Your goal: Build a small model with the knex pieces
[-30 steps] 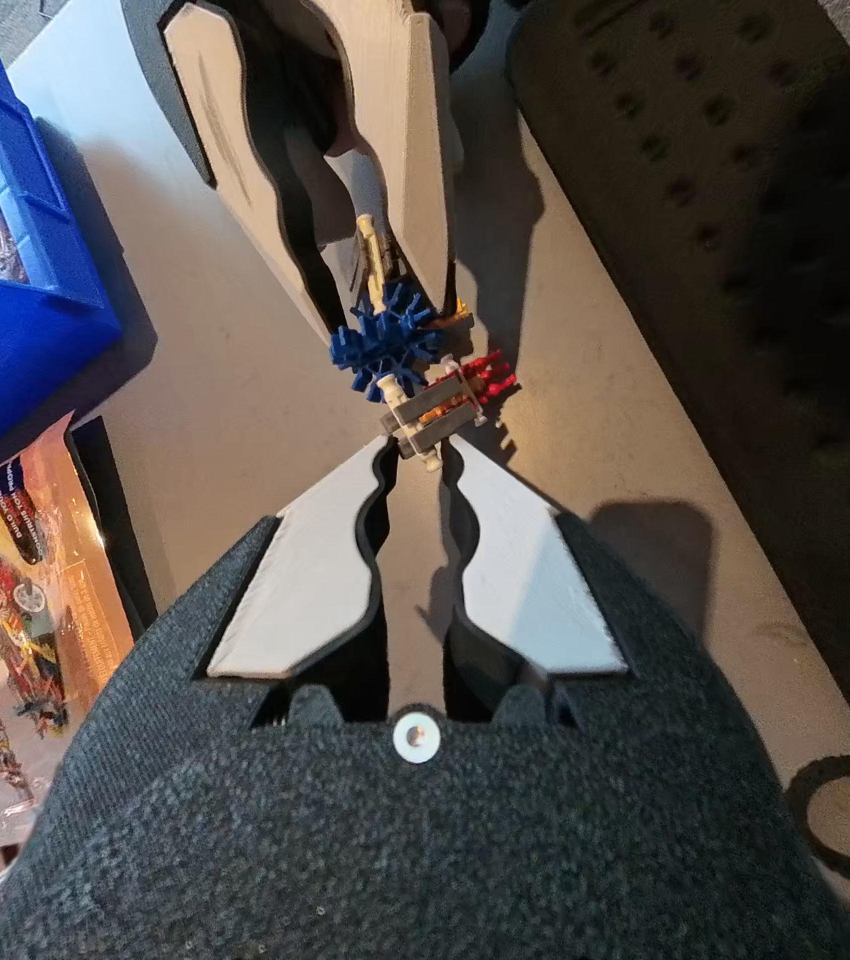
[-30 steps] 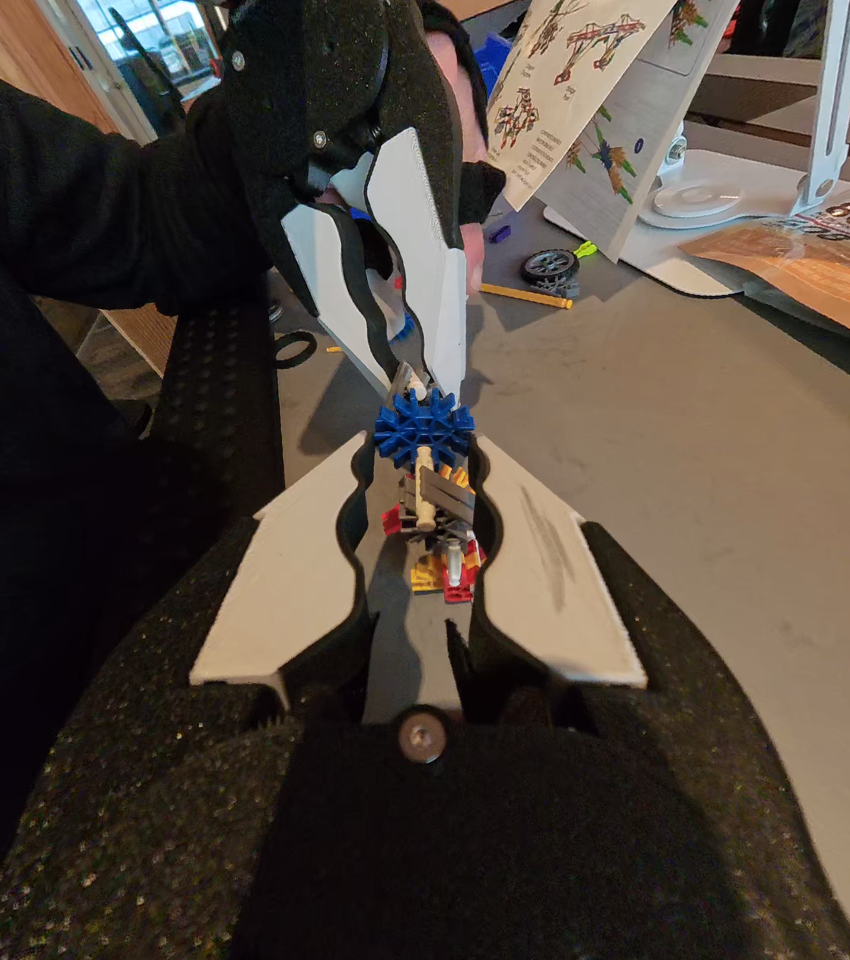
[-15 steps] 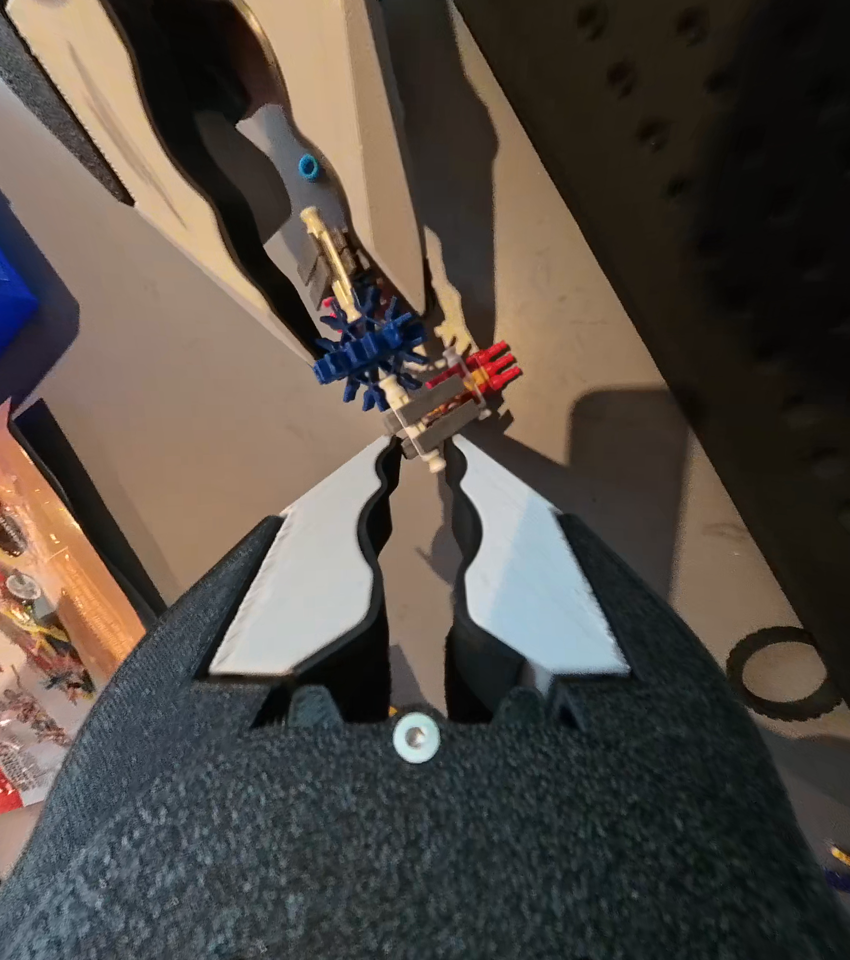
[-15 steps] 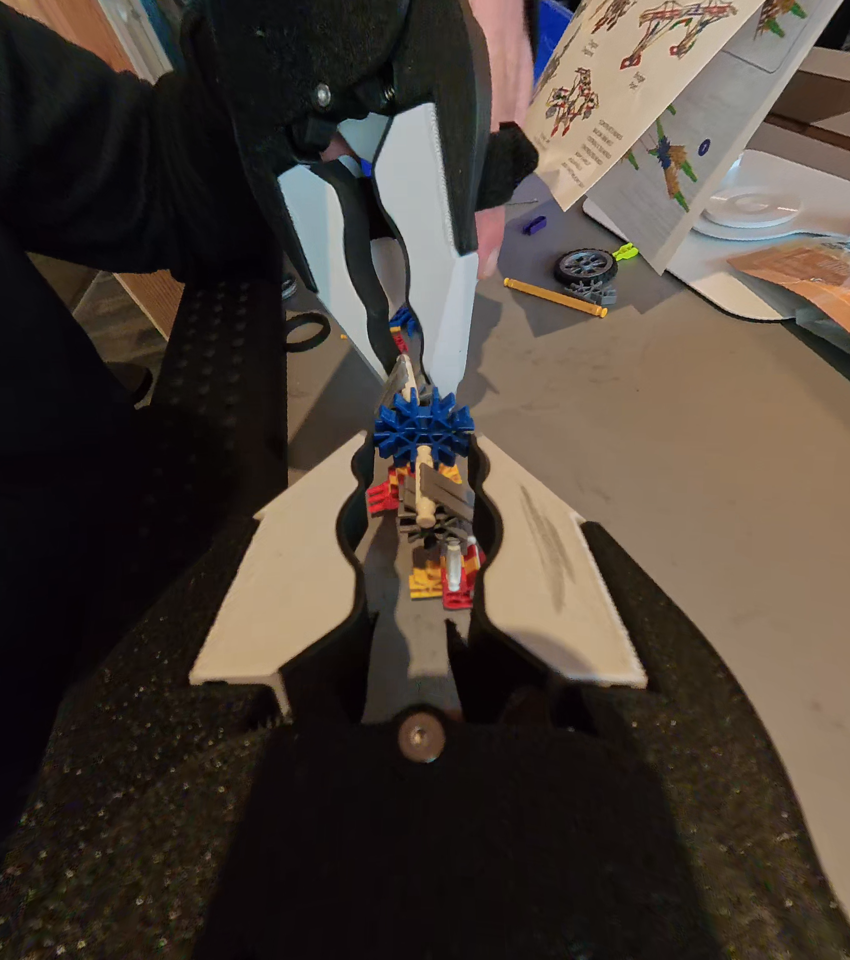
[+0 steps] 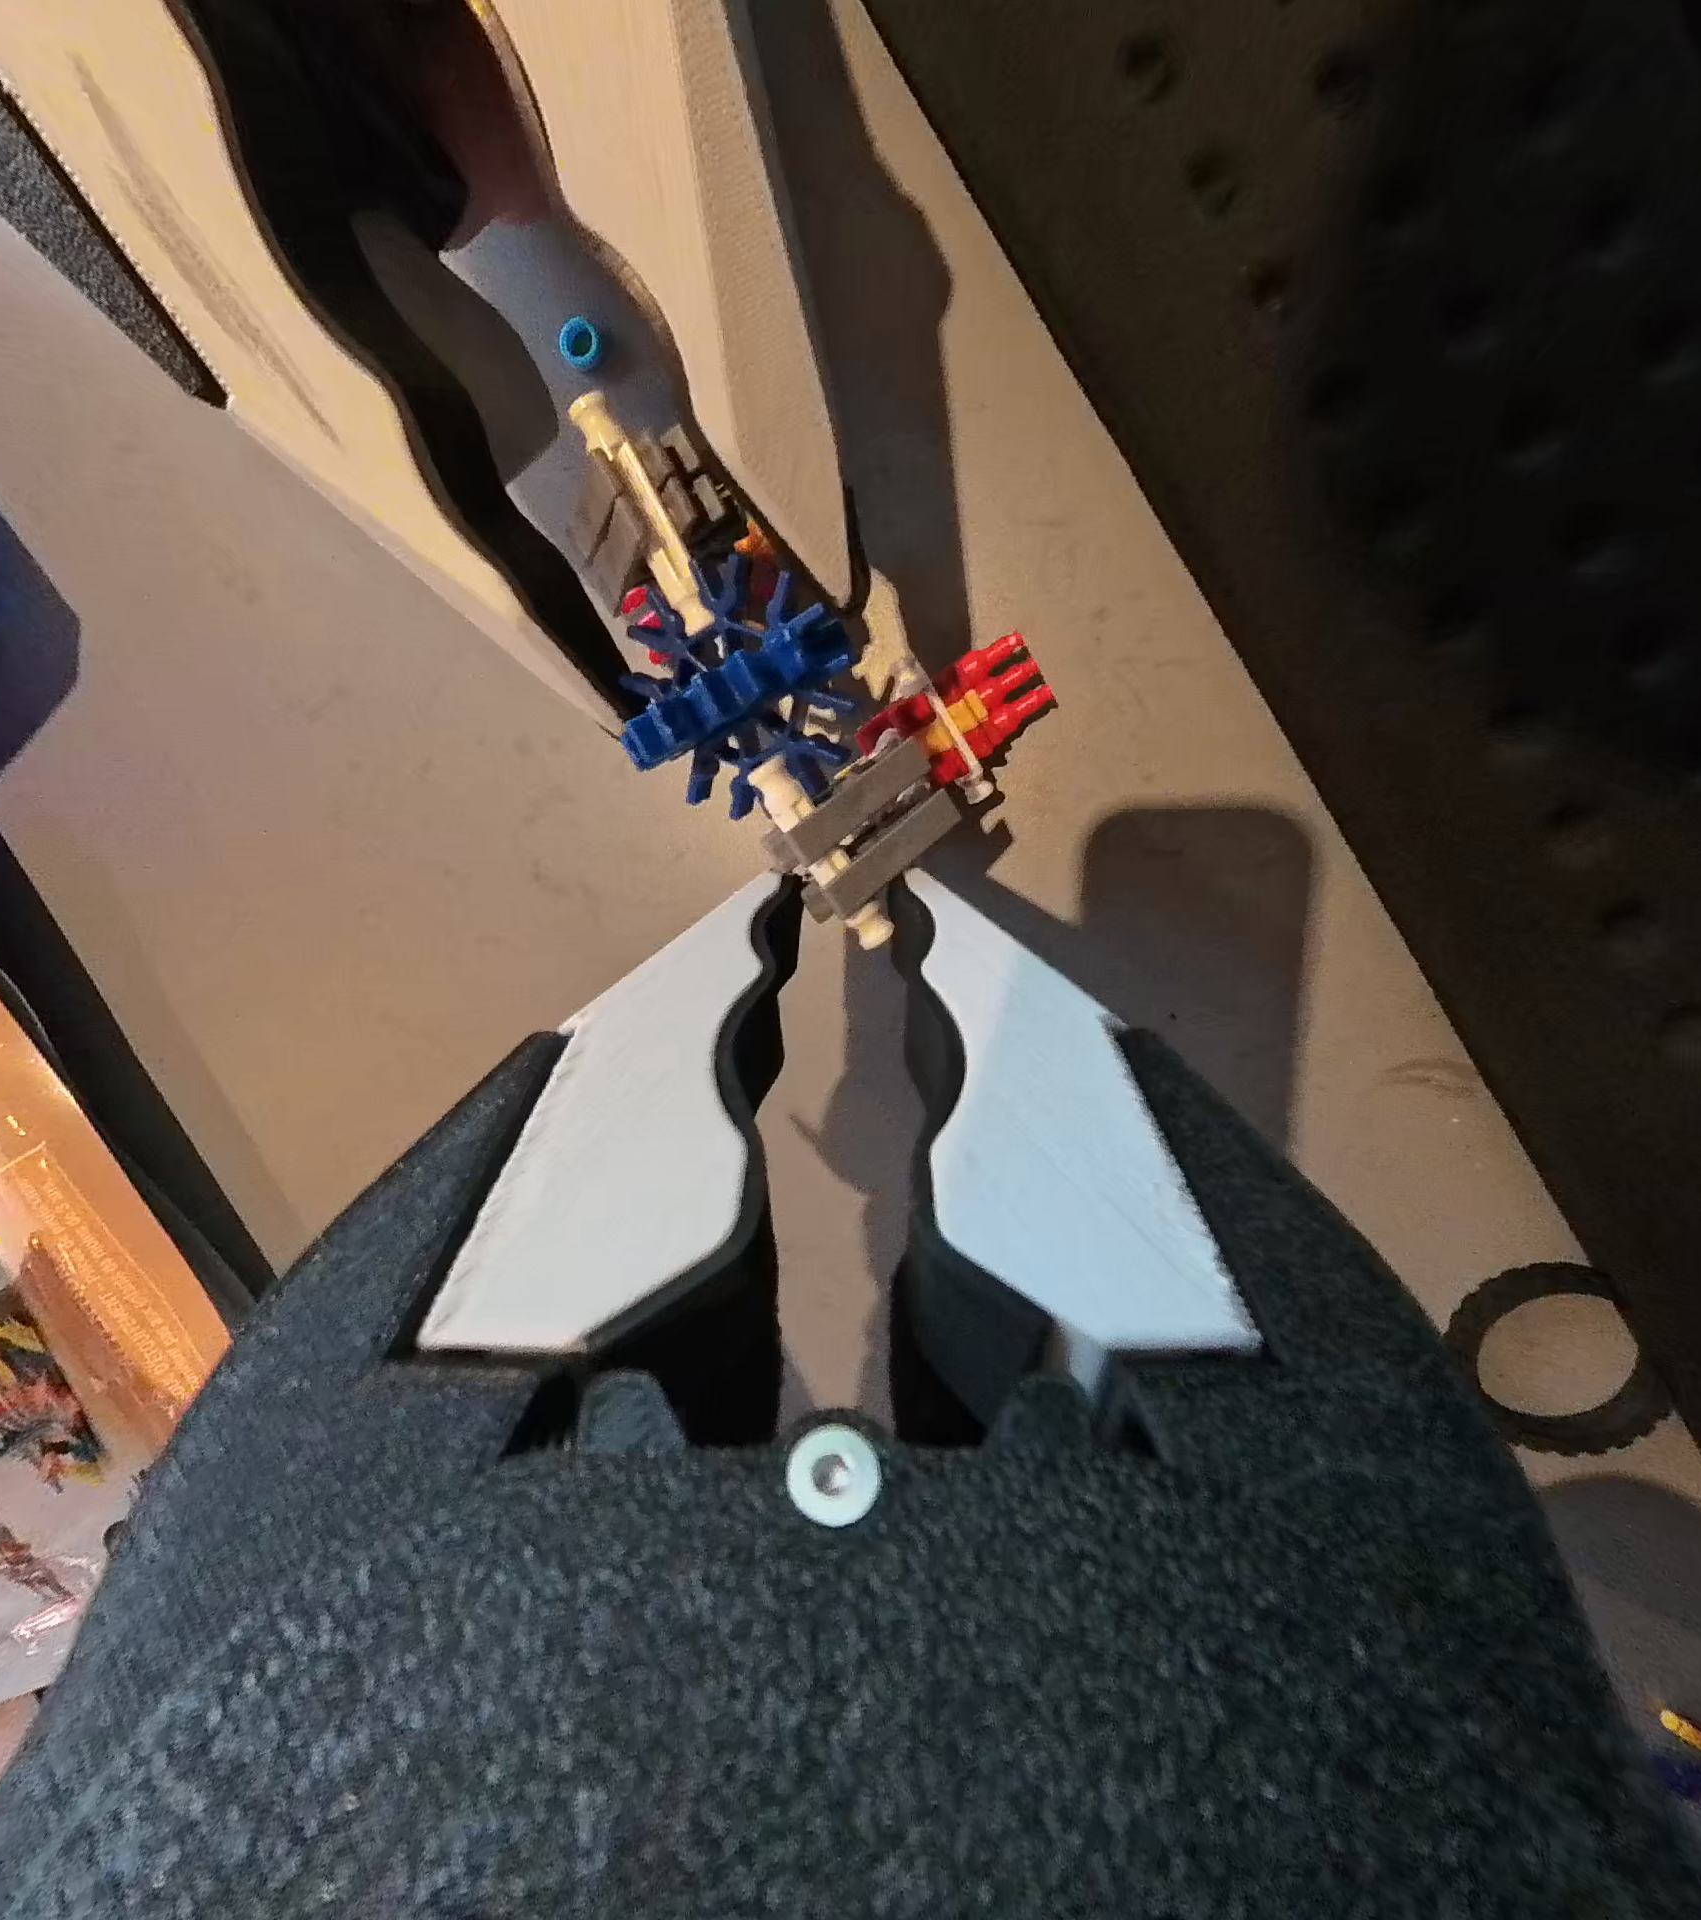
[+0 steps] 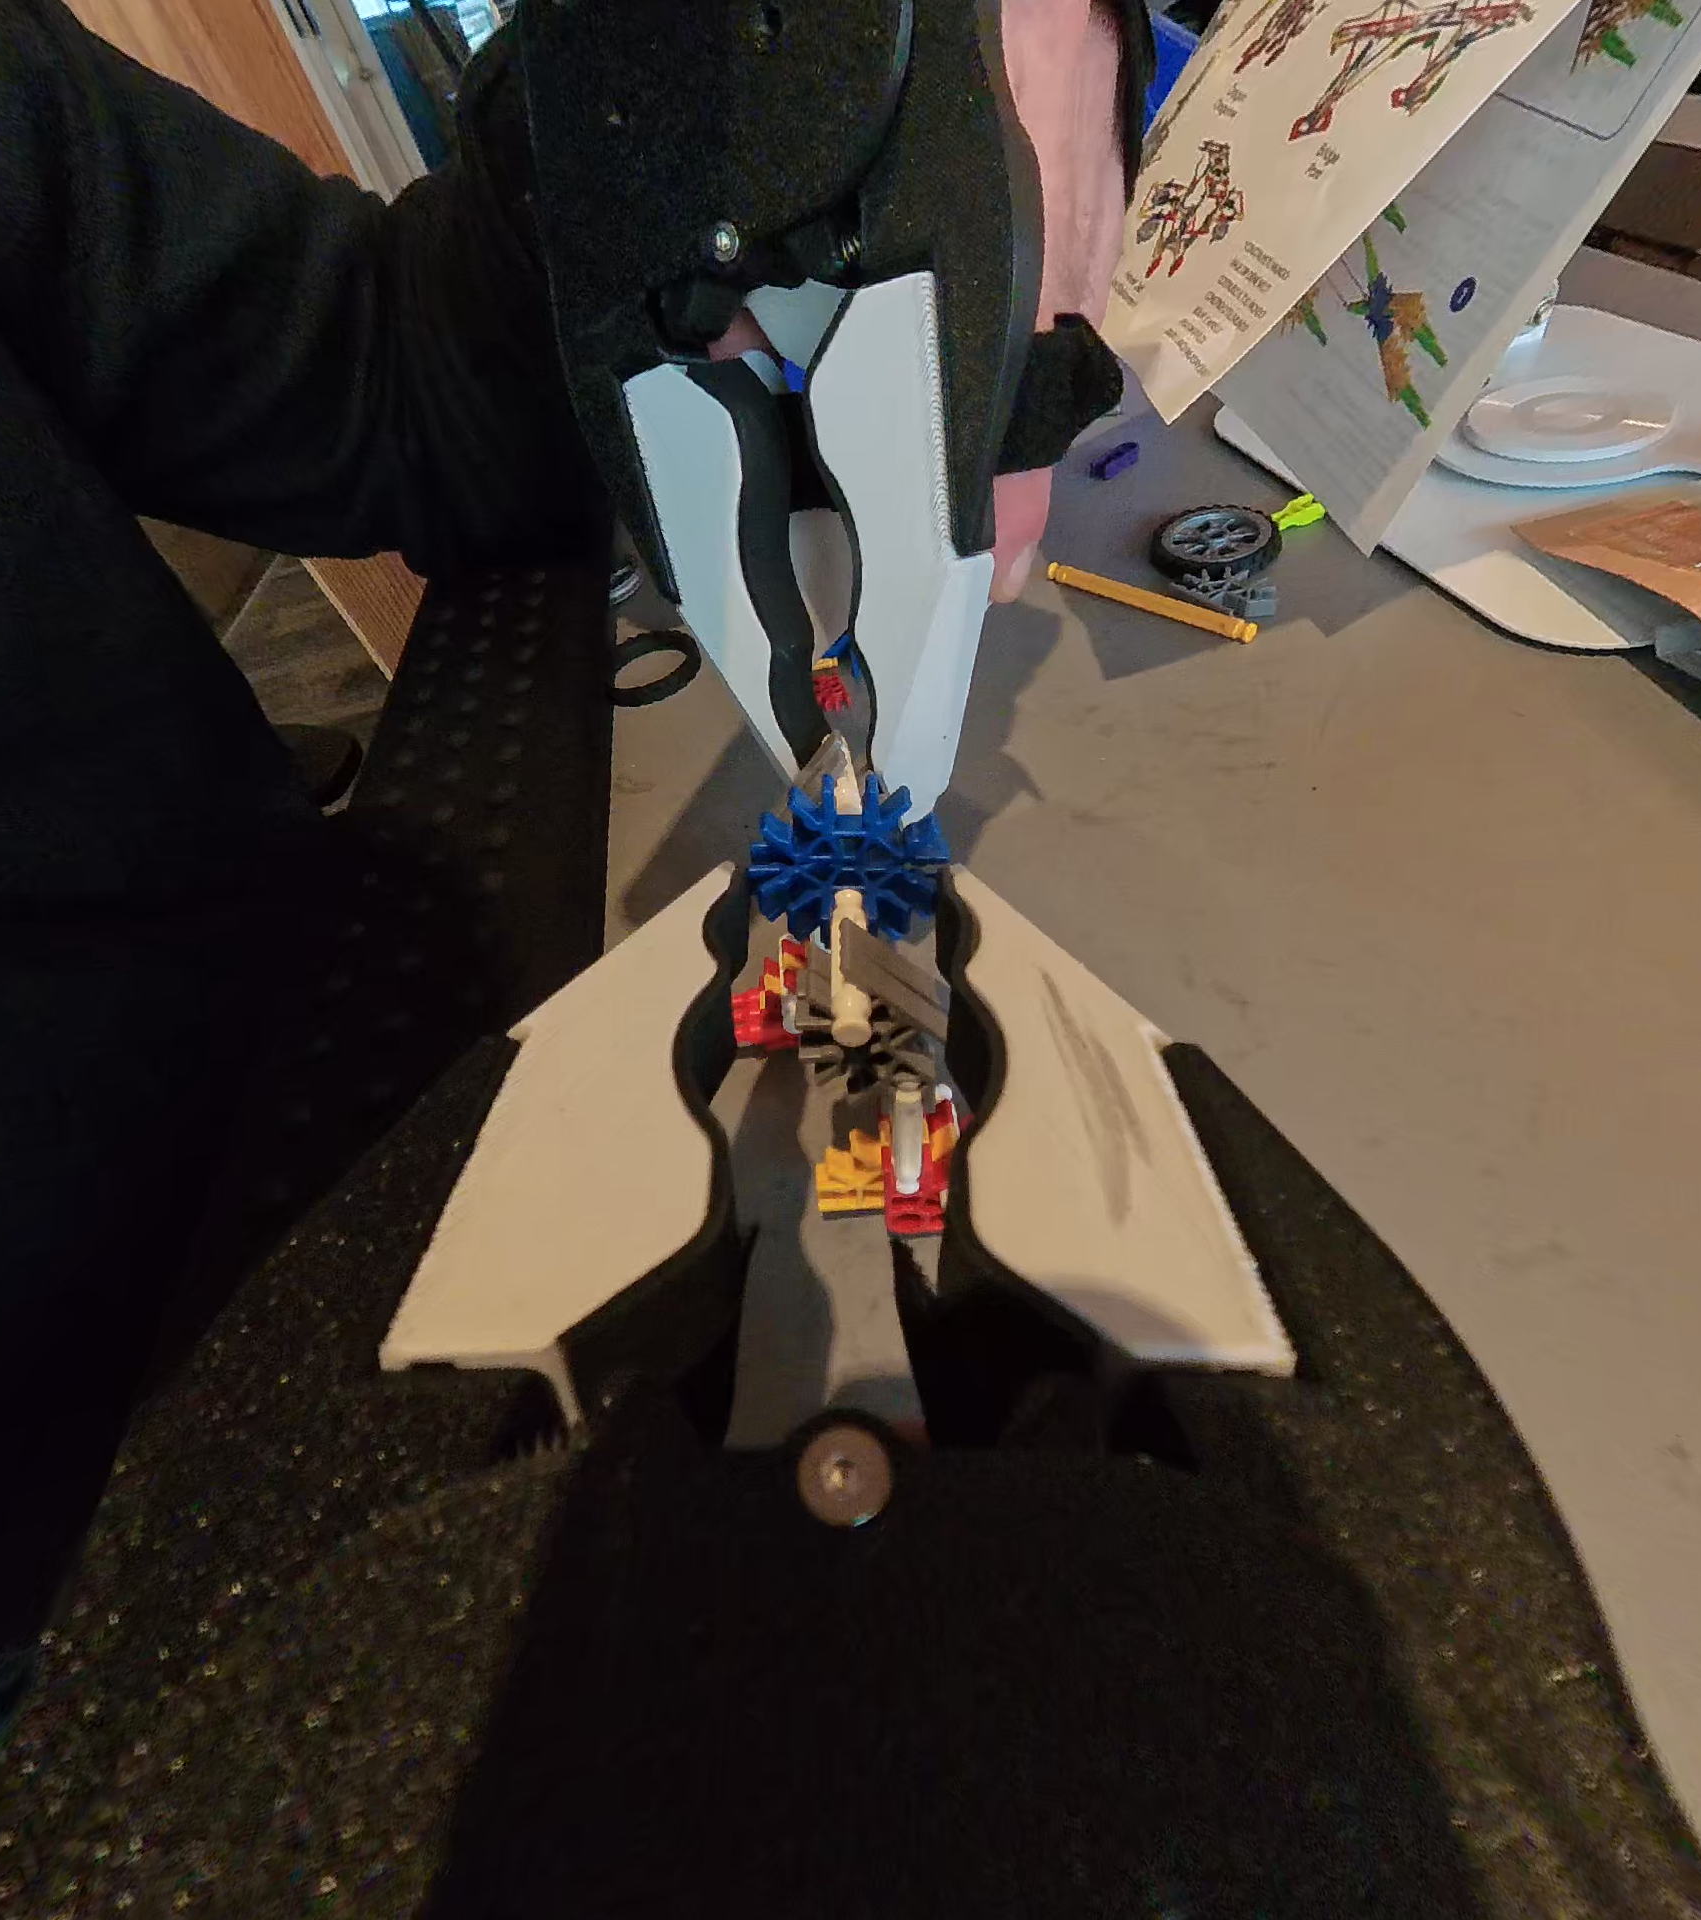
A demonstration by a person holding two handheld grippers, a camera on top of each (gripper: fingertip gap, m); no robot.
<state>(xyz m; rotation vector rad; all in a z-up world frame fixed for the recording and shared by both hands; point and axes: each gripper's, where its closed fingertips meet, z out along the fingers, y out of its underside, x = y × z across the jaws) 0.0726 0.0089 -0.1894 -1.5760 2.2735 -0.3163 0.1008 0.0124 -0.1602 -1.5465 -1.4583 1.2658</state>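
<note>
Item: small snap-together plastic rod-and-connector toy assembly (image 6: 851, 997), grey/red/yellow w/ blue snowflake-shaped connector (image 6: 846, 857), held above grey table (image 6: 1345, 935).
Right tool (image 6: 841, 904): pinching assembly mid-body, betw. fingers.
Left tool (image 5: 841, 899): tips clamped on grey end piece (image 5: 861, 842).
Handling (est.): light, stiff, joints may pop apart; grip solid hubs, not thin rods.
Beyond: yellow rod (image 6: 1147, 603), black-tyred wheel (image 6: 1215, 540), instruction sheet (image 6: 1345, 156).
</note>
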